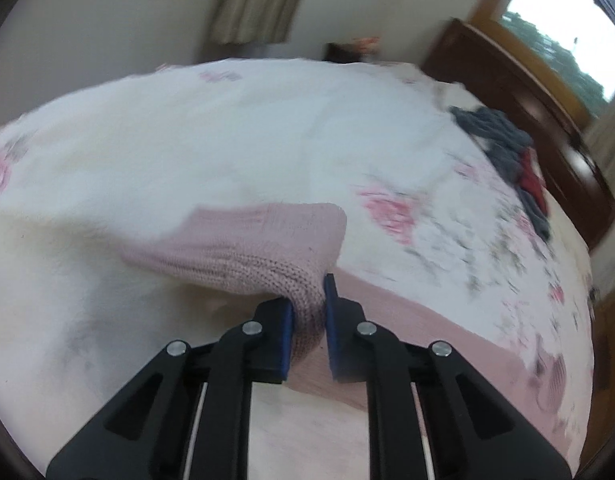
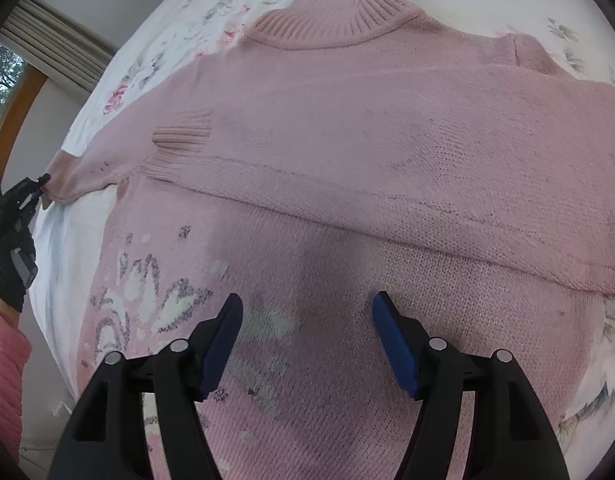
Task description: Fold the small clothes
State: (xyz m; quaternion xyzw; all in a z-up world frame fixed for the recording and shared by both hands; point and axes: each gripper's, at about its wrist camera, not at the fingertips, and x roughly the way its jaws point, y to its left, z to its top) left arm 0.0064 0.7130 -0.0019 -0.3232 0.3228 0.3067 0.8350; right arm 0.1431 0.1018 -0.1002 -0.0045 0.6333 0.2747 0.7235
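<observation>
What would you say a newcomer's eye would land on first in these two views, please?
Most likely the pink knitted sweater, spread across the floral bedspread with a sleeve folded over its body, filling the right wrist view. Next, the left gripper clamped on a fold of that sweater at the bed's edge, while the right gripper hovers open above it. A dark pile of clothes lies by the wooden headboard.

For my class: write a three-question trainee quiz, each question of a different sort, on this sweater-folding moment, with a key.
1. True or false: the left tongs are shut on the pink sweater.
2. The right tongs are: A open above the sweater; B shut on its collar; C out of view.
3. Fill in: the dark clothes pile lies on the floral ___.

Key: 1 true; 2 A; 3 bedspread.
</observation>
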